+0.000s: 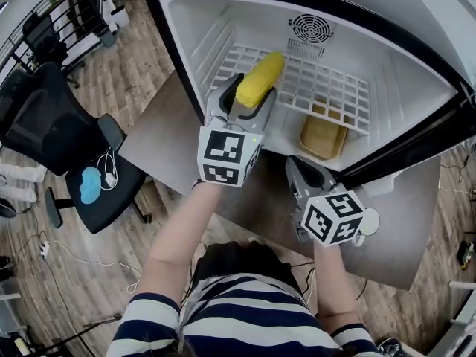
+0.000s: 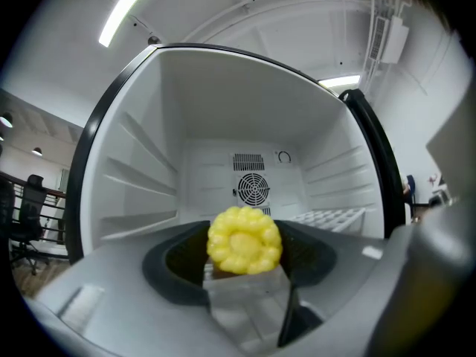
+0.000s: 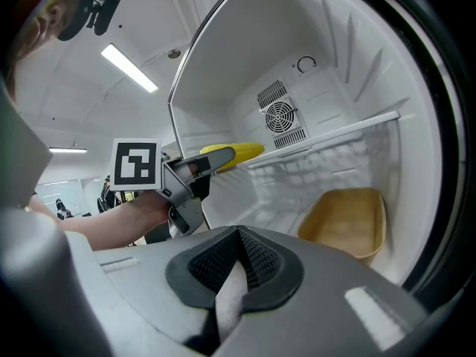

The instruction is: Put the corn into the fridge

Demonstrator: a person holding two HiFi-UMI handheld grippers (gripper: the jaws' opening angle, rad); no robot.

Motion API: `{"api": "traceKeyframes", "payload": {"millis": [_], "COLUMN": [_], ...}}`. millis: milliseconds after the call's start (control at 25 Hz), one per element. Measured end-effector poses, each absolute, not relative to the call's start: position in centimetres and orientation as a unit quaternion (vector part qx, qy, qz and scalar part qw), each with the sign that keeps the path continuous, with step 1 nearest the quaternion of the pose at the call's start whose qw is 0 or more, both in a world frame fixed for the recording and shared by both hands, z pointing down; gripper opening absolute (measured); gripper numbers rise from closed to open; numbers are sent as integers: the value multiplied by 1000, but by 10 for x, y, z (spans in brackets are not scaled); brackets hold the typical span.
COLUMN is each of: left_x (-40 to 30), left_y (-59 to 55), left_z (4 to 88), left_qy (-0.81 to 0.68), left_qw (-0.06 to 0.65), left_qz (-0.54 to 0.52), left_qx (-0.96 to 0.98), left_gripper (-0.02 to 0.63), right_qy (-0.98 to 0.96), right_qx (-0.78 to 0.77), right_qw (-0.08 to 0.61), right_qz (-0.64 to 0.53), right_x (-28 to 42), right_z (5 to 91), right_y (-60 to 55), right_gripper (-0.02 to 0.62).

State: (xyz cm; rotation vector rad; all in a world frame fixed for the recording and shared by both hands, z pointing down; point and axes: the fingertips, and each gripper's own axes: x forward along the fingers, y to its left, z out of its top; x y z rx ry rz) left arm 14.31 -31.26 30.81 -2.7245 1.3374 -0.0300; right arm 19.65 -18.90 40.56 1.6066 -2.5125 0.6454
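My left gripper (image 1: pixel 245 101) is shut on a yellow corn cob (image 1: pixel 259 79), held at the mouth of the open fridge (image 1: pixel 223 10) above the front of its white wire shelf (image 1: pixel 327 88). In the left gripper view the corn's end (image 2: pixel 244 239) sits between the jaws, pointing at the fridge's back wall and fan (image 2: pixel 253 190). My right gripper (image 1: pixel 306 175) hangs lower, in front of the fridge's bottom, jaws closed with nothing in them (image 3: pixel 236 274). From the right gripper view the corn (image 3: pixel 230 155) shows level with the shelf (image 3: pixel 335 136).
A tan tray (image 1: pixel 323 137) lies on the fridge floor under the shelf, also in the right gripper view as the tray (image 3: pixel 348 222). The fridge stands on a grey table (image 1: pixel 156 136). A black office chair (image 1: pixel 52 136) with a blue item stands left.
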Motion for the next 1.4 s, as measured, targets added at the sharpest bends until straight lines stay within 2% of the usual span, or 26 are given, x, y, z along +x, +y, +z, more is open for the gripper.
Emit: {"api": "traceKeyframes", "payload": {"millis": [640, 1400], "left_x": [115, 55], "left_y": [-278, -248], "left_z": [299, 299], "left_qy": [402, 405], "left_qw": [57, 21], "left_qz": [1, -4], "left_qx": [-914, -914], "left_gripper": [0, 0], "right_qy": [-832, -860], "right_qx": [524, 500], "right_qw": [41, 22], "right_qz": [176, 97], "right_x": [175, 126], "right_z": [379, 317], "right_y": [-200, -242], "right_gripper": [-9, -9]}}
